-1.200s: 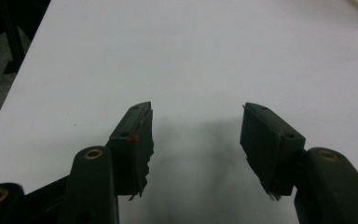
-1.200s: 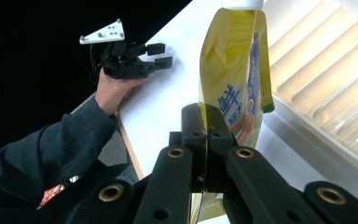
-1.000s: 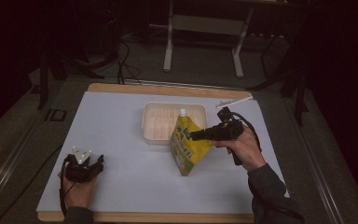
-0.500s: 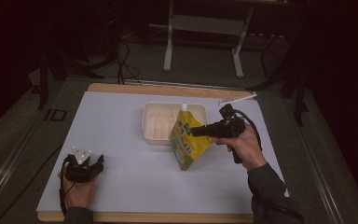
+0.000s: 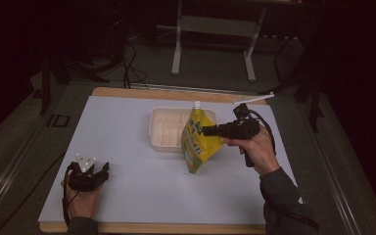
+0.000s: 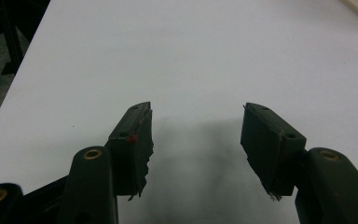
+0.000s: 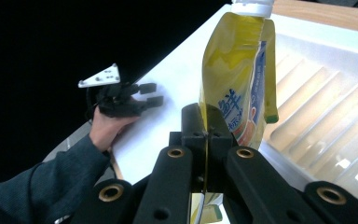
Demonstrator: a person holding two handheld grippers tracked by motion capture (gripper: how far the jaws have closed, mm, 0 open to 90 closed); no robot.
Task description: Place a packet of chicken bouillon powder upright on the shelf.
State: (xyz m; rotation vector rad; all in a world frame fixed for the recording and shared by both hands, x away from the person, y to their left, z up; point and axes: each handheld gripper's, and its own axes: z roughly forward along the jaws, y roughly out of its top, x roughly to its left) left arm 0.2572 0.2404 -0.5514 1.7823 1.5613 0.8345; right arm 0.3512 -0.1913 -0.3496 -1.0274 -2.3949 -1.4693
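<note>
A yellow spouted drink pouch [image 5: 197,139] with a white cap hangs tilted above the table, at the near right corner of a white ribbed tray [image 5: 169,128]. My right gripper [image 5: 206,130] is shut on the pouch's side edge; in the right gripper view the jaws pinch the pouch [image 7: 235,84] with the tray [image 7: 326,107] behind it. My left gripper [image 5: 104,171] rests open on the white table sheet at the near left. In the left gripper view its jaws [image 6: 196,135] stand wide apart over bare sheet with nothing between them.
A white sheet [image 5: 127,142] covers the wooden table; its wooden edge [image 5: 176,93] shows at the back. A white stick [image 5: 254,98] lies at the far right edge. Metal stand legs [image 5: 213,44] and cables lie on the dark floor beyond.
My right gripper has lifted the pouch and carried it a little back and right, toward the tray's near right corner. The left gripper has stayed still.
</note>
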